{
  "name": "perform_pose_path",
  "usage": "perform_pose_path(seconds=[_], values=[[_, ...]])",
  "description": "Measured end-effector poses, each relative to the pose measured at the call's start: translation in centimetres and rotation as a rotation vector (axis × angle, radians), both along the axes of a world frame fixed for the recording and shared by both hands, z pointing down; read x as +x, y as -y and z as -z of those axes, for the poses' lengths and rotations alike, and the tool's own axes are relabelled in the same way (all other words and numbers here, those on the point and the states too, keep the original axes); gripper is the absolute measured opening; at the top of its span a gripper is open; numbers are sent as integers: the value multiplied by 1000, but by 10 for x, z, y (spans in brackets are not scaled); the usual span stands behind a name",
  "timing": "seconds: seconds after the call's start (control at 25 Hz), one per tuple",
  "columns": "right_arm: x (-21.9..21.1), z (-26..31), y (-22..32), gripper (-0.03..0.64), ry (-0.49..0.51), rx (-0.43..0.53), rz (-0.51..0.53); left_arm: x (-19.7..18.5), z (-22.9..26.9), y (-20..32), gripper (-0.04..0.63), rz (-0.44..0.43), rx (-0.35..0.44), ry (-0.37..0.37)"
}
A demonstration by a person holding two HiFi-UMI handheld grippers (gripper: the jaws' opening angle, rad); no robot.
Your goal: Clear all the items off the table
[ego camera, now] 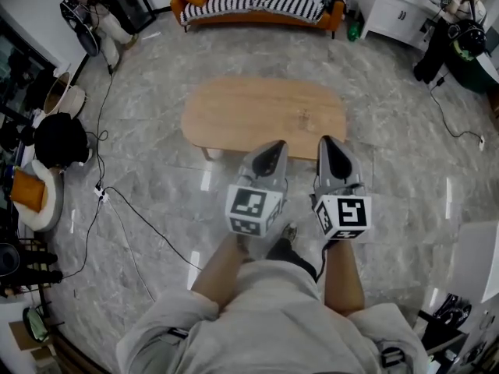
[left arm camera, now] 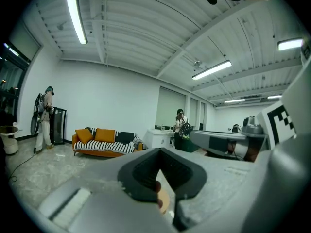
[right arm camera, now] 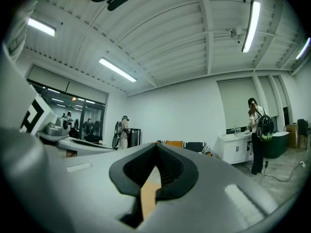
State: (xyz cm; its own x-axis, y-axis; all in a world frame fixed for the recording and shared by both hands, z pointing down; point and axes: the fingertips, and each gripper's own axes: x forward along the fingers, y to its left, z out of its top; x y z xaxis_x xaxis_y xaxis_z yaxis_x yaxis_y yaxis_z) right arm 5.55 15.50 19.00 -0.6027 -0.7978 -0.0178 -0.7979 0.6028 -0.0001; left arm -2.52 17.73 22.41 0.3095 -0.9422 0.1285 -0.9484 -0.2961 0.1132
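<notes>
An oval wooden table stands on the marble floor in front of me, and its top shows only bare wood. My left gripper and right gripper are held side by side, pointing forward over the table's near edge. Both are shut with nothing between the jaws. In the left gripper view the left gripper has its tips together, with a sliver of the table showing below them. The right gripper looks the same, its tips touching above a strip of the table.
An orange sofa with a striped blanket stands beyond the table. A white cabinet is at the back right. People stand at the back left and back right. Cables trail across the floor at left.
</notes>
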Motion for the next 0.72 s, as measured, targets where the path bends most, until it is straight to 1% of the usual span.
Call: perform_pose_path(seconds=[0.2,0.4,0.56,0.72], values=[[21,-10,51,6,-5,-30,0,16,-6,50,21,12,-21,-13],[33,-21,88,6,-6,-62,6,30,-17,83,21,17,-59,5],[23,-30,115,6,-5,-86,-2,12,-26,105,21,26,-78,25],[1,-49,140,6,-29,-122,-7,-17,-47,131,21,38,-117,-10]])
